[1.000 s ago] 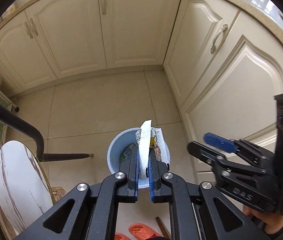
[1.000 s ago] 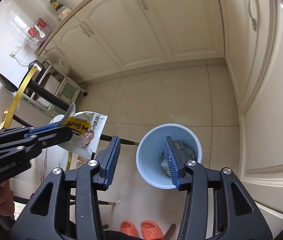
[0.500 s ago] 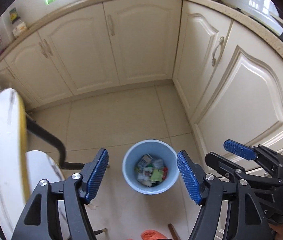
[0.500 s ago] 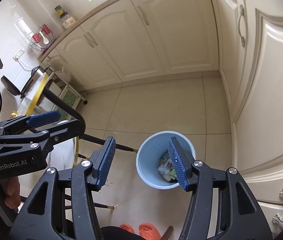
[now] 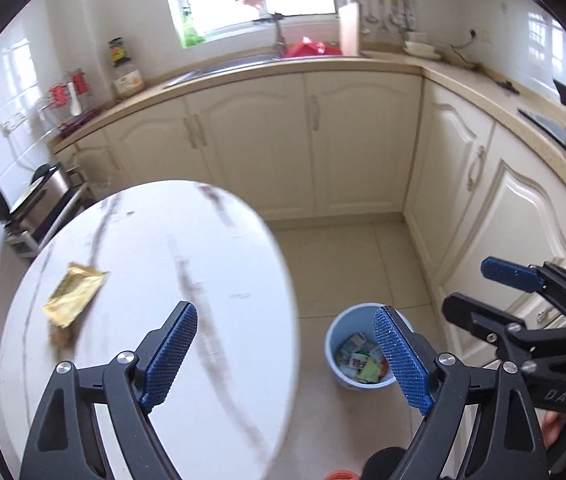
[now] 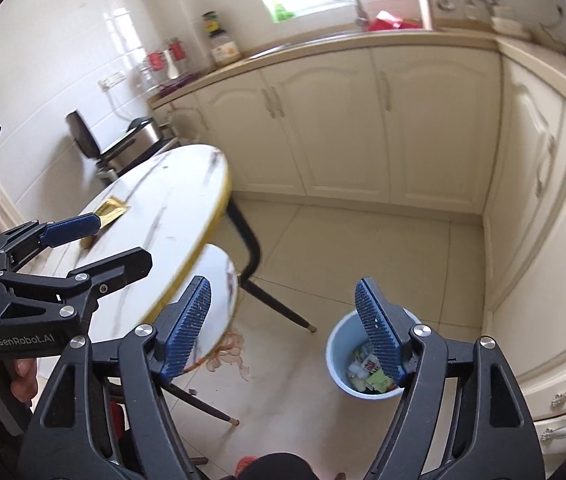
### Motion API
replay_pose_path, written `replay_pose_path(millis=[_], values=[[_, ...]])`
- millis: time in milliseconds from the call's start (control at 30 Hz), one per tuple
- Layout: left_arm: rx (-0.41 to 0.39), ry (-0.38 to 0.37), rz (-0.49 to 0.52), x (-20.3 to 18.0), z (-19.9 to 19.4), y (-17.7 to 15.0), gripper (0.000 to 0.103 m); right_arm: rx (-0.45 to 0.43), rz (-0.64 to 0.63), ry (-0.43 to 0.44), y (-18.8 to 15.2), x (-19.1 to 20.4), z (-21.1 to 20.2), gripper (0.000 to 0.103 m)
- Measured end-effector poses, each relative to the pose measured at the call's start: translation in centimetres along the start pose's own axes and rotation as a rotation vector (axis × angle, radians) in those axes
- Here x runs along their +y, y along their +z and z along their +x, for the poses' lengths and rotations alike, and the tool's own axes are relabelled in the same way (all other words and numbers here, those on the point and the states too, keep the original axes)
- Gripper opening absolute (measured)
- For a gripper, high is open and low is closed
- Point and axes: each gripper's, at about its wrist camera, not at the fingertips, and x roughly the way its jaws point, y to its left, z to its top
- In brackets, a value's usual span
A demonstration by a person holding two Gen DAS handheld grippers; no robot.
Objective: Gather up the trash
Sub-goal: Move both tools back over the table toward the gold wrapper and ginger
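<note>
Both your tools are empty: the left gripper (image 5: 285, 354) and the right gripper (image 6: 285, 330) hold their jaws wide apart. One gold wrapper (image 5: 74, 294) lies on the round table (image 5: 219, 240) (near its left edge), well apart from the blue bin (image 5: 333, 344) on the floor. You seem between pickups; next, reach the left tool over and pinch that flat wrapper by an edge.

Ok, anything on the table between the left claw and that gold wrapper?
No: in the left wrist view, only bare marble tabletop lies between the open left claw and the gold wrapper.
</note>
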Motion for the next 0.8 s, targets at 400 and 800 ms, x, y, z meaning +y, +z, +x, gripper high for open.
replay_pose_path(millis=[400, 800], values=[[0.069, 0.208, -0.215, 16.3, -2.6, -5.5, 0.089, 0.081, -0.23, 0.094, 3.0, 14.4, 6.8, 0.08], [0.19, 0.21, -0.315, 22.6, 6.6, -4.1, 0.087, 0.204, -0.292, 0.122, 4.2, 19.1, 14.8, 0.081]])
